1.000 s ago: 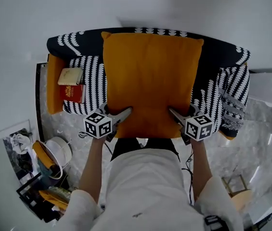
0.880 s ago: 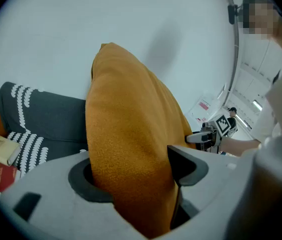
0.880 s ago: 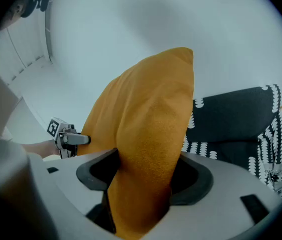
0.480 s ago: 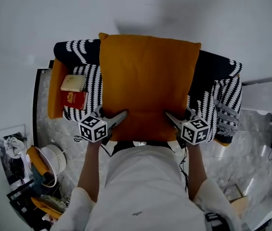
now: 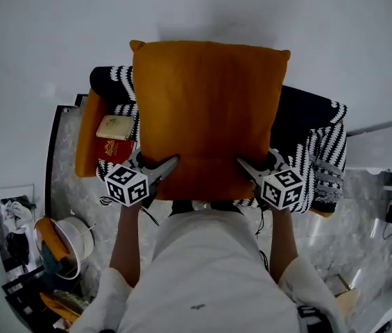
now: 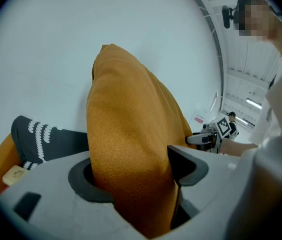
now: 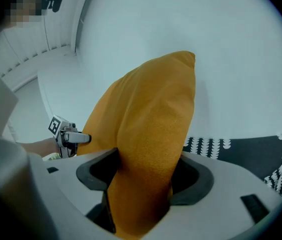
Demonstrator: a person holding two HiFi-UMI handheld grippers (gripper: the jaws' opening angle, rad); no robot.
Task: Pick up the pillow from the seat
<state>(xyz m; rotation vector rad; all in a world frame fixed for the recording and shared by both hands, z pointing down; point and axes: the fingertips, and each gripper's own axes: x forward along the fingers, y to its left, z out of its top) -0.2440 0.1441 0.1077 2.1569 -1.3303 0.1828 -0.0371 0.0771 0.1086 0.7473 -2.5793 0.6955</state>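
A large orange pillow (image 5: 206, 113) hangs in the air above the black-and-white patterned seat (image 5: 307, 127), held by its near edge. My left gripper (image 5: 170, 165) is shut on the pillow's near left corner, and my right gripper (image 5: 245, 166) is shut on its near right corner. In the left gripper view the orange fabric (image 6: 131, 154) is pinched between the jaws, with the right gripper (image 6: 215, 136) beyond it. In the right gripper view the pillow (image 7: 150, 149) fills the jaw gap, and the left gripper (image 7: 66, 134) shows at the left.
An orange side cushion (image 5: 88, 141) with two books (image 5: 116, 137) lies at the seat's left end. A white wall rises behind the seat. Clutter, including a white round thing (image 5: 71, 238), lies on the marble floor at lower left. A white cabinet (image 5: 390, 148) stands to the right.
Both grippers have risen with the pillow in them. The pillow has come up off the seat and now covers more of the wall behind, and more of the seat shows below it.
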